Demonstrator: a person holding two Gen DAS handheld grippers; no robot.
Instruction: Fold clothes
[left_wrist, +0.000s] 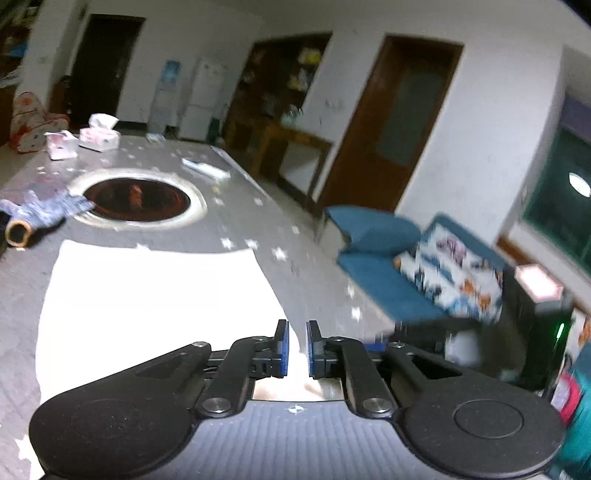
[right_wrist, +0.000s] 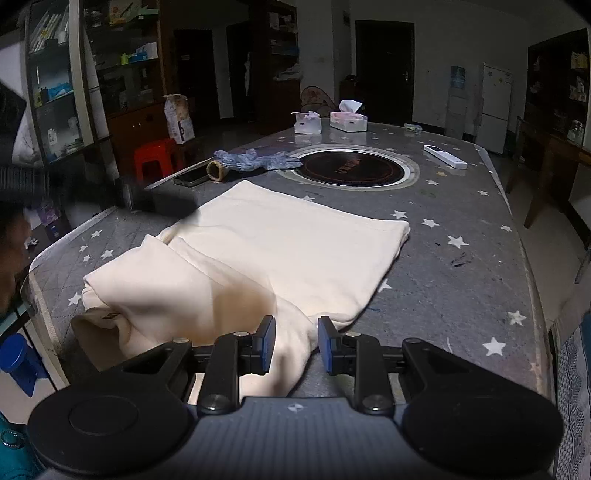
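Garment (right_wrist: 280, 254) position is read from the right wrist view: a cream piece lies flat on the table (right_wrist: 461, 280), partly folded, with a bunched sleeve or flap at its near end. Its long axis runs from the near edge of the table away toward the round hob (right_wrist: 351, 168). The right gripper (right_wrist: 296, 343) is placed at that near end, jaws parted a little, with a fold of cloth lying between the pads; whether the pads press on it cannot be told. The left gripper (left_wrist: 297, 347) is held above the garment's right-hand edge, jaws narrowly apart, nothing seen pinched. The right gripper is judged the nearer to the loose near end, so the next fold would be carried from there toward the hob.
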